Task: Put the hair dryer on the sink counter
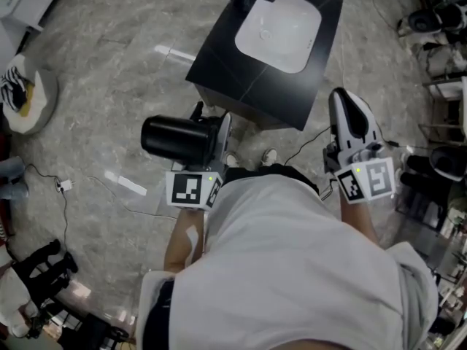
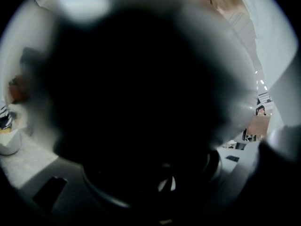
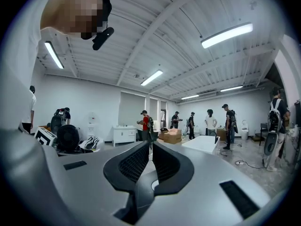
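Head view: left tongs (image 1: 215, 133) grip the black cylindrical hair dryer (image 1: 175, 138), barrel pointing left; the black sink tabletop (image 1: 244, 79) lies ahead-right. Right tongs (image 1: 344, 106) closed, empty.

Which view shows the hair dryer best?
The head view: the hair dryer shows clearly, held in the left claw. The left gripper view gives only a dark blur of it; the right gripper view shows it small, far left.
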Available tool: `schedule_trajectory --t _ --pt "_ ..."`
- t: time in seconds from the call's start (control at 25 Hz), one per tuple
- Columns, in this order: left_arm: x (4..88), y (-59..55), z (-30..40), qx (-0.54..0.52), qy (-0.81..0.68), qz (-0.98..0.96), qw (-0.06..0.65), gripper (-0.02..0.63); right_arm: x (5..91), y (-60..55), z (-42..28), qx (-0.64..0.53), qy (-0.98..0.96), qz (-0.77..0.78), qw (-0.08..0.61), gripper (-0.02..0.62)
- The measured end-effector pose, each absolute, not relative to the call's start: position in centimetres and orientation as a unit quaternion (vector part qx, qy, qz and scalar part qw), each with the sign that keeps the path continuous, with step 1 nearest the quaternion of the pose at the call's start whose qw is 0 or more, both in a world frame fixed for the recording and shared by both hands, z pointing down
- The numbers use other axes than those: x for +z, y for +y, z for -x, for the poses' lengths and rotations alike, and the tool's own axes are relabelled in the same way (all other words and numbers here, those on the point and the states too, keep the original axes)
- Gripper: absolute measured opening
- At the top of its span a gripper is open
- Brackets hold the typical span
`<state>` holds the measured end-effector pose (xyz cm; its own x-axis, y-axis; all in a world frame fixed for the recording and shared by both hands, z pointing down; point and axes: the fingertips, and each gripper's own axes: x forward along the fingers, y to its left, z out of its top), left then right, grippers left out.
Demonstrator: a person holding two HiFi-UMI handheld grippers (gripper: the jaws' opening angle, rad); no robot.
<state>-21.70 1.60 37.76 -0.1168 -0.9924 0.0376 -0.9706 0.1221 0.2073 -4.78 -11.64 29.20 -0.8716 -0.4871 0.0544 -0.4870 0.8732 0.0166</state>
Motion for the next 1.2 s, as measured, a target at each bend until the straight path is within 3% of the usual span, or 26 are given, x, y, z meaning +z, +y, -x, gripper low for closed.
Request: schedule_trajectory --t 0.36,0.76,1.2 --pt "37.8 -1.1 20.3 -0.029 -0.774 -0.627 0.084 0.219 28.5 -14.8 3.9 0.005 -0.976 -0.216 0.005 0.048" --pt "41.3 -3.6 17.8 0.018 -0.790 -0.600 0.128 0.219 28.6 -19.2 0.6 0.060 -0.977 -0.203 -0.033 0.048" --pt "47.9 -7.2 18.2 0.082 -0.785 -0.582 0.196 0.219 30.1 -21.0 -1.7 0.078 -0.974 -0.212 -0.020 0.048"
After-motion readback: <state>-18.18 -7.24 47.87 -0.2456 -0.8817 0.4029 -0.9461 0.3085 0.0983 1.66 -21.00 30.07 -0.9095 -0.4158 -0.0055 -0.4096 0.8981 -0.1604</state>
